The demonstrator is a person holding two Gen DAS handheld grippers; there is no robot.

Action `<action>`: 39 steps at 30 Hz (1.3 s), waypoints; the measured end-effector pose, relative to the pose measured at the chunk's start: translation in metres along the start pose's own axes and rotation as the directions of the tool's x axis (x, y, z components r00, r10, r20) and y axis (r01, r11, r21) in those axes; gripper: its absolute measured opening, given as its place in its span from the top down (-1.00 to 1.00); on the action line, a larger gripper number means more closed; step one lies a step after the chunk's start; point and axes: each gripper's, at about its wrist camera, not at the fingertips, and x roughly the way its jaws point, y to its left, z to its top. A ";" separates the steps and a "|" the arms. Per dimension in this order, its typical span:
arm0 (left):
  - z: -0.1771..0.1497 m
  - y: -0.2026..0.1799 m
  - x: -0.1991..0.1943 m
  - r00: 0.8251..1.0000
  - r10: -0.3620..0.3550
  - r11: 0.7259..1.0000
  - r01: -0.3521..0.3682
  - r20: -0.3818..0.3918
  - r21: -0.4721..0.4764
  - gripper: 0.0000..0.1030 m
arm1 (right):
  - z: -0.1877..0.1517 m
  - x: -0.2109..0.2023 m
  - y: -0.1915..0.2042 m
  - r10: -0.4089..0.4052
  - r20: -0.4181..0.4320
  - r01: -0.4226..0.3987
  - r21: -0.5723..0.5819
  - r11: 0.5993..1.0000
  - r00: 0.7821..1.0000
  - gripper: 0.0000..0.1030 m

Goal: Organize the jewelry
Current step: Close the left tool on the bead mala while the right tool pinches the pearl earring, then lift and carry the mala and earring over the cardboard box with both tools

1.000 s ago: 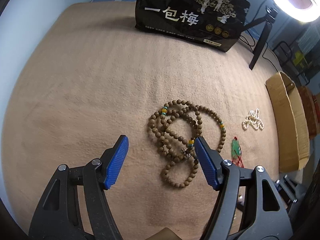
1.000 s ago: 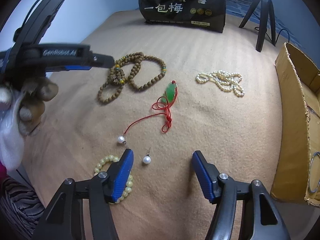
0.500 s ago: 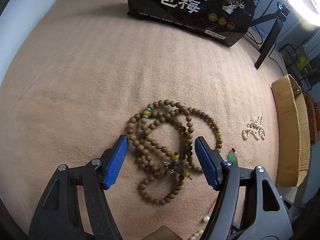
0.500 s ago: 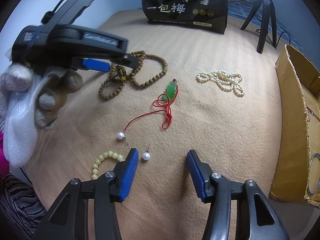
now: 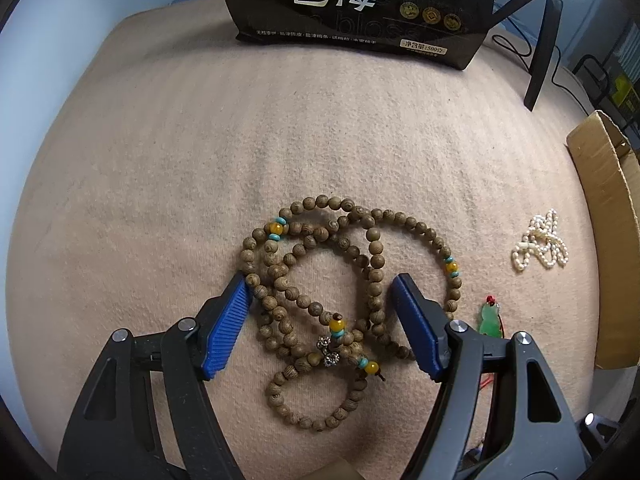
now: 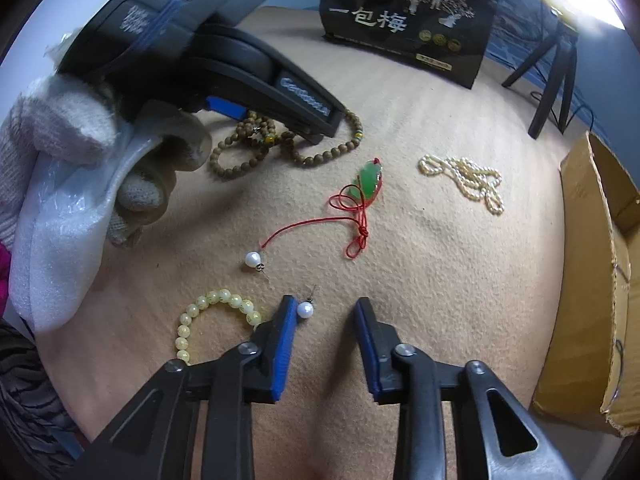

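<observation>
A long brown wooden bead necklace (image 5: 320,280) lies coiled on the tan cloth. My left gripper (image 5: 322,282) is open and low over it, its blue pads on either side of the coils; both also show in the right wrist view (image 6: 280,148). My right gripper (image 6: 326,304) is open, with a white pearl earring (image 6: 305,309) just inside its left pad. A second pearl earring (image 6: 253,259), a yellow bead bracelet (image 6: 208,312), a green pendant on red cord (image 6: 366,178) and a small white pearl strand (image 6: 464,178) lie around.
A cardboard box (image 6: 592,280) stands along the right edge. A black printed bag (image 5: 360,4) stands at the back, with a black tripod (image 5: 540,40) to its right.
My left gripper has moved forward and down until its pads straddle the wooden necklace. My right gripper has narrowed somewhat and shifted so the pearl earring lies at its left pad.
</observation>
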 end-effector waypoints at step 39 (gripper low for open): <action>0.012 0.037 -0.129 0.947 -0.169 0.973 0.204 0.272 -0.108 0.80 | 0.016 -0.076 -0.051 -0.033 0.183 0.011 0.124 0.992 0.982 0.88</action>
